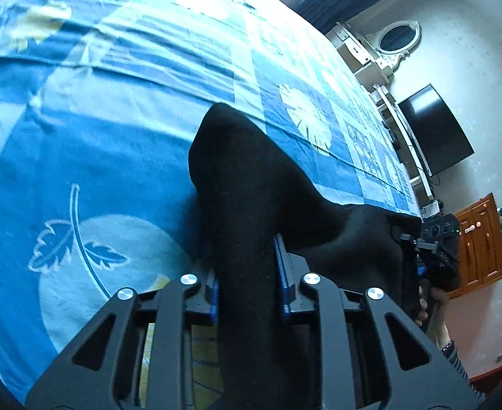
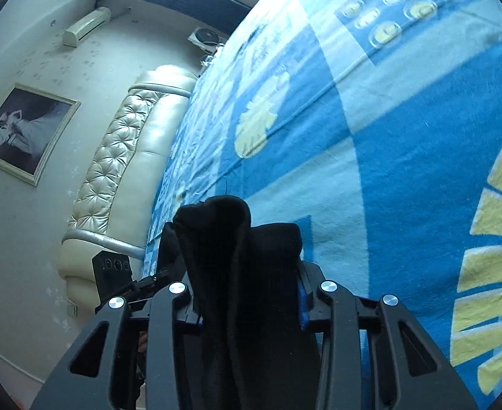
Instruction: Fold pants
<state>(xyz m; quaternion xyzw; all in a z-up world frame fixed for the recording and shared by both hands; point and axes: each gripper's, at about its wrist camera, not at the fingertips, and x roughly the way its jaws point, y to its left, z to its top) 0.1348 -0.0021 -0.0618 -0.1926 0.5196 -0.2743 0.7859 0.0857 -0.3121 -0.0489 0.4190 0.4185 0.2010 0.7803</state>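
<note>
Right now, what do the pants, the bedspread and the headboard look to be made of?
Pants: black, matte, soft knit or fleece-like cloth, bunching thickly in both grippers; the exact fibre is unclear.
Bedspread: woven cotton-like cloth, slightly fuzzy, blue with pale leaf prints and fine creases.
Headboard: cream leather or imitation leather, glossy, with tufted quilting and highlights.

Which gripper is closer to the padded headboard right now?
Left. The left gripper shows up in the right wrist view just in front of the headboard, closed on the black pants. The right gripper, also clamping the pants, sits farther along the bed.
</note>
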